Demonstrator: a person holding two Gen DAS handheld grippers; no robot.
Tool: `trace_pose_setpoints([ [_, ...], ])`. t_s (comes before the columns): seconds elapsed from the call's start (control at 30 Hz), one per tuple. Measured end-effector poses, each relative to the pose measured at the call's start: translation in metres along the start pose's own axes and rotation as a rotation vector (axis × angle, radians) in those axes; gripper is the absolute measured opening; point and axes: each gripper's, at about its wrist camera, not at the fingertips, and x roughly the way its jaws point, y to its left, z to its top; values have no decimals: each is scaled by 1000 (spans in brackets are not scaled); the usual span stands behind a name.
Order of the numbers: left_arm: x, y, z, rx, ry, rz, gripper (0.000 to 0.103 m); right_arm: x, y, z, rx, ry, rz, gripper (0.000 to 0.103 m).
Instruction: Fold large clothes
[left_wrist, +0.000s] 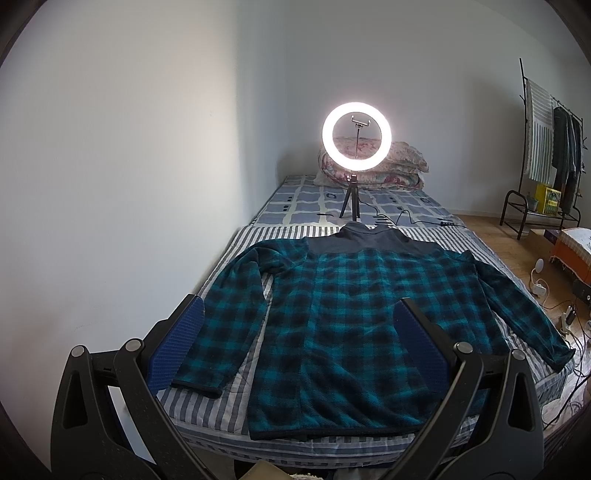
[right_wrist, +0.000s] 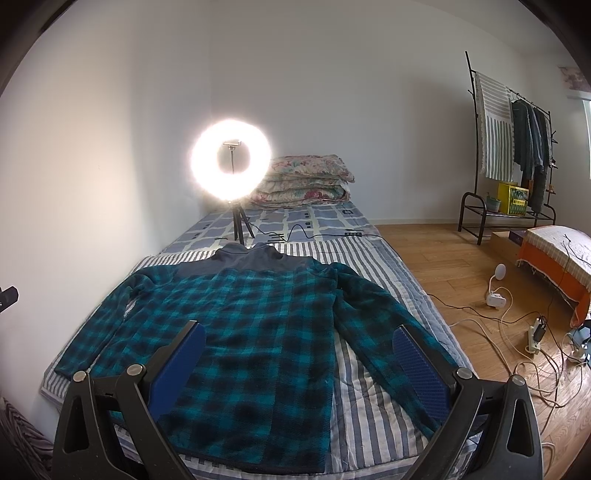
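Observation:
A teal and black plaid fleece jacket (left_wrist: 351, 314) with a grey collar and yoke lies flat on the striped bed cover (left_wrist: 207, 406), both sleeves spread out to the sides. It also shows in the right wrist view (right_wrist: 251, 332). My left gripper (left_wrist: 299, 306) is open and empty, held above the jacket's hem end. My right gripper (right_wrist: 299, 328) is open and empty, above the jacket's lower right part and right sleeve.
A lit ring light (left_wrist: 356, 142) on a small tripod stands on the bed behind the collar, with a cable (right_wrist: 295, 232) trailing right. Folded floral quilts (right_wrist: 306, 177) lie at the bed's head. A clothes rack (right_wrist: 517, 147), floor cables (right_wrist: 517, 332) and an orange-covered bench (right_wrist: 561, 266) stand right.

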Motion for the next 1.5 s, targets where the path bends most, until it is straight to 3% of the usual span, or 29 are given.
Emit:
trace_pose_setpoints([
  [0.43,1,0,0,0,4,5,103,0,1,1,0,1,5,102],
  [0.73,14,13,-10,-8,29,35,103,6,27,4,-8,2,41,103],
  [0.87,22,34,-17,-47,59,63,103,15,42,9,27,26,148,101],
  [0.97,29,48,-29,-41,91,89,101,23,66,18,-1,48,255,101],
  [1.17,35,80,-64,-62,169,148,84,41,143,36,-214,3,375,100],
  [1.3,54,113,-86,-184,272,101,70,61,168,36,-236,-32,431,100],
  [1.4,74,132,-99,-259,344,67,69,81,174,25,-225,30,477,99],
  [1.5,99,140,-111,-305,419,45,69,96,170,22,-215,95,450,99],
])
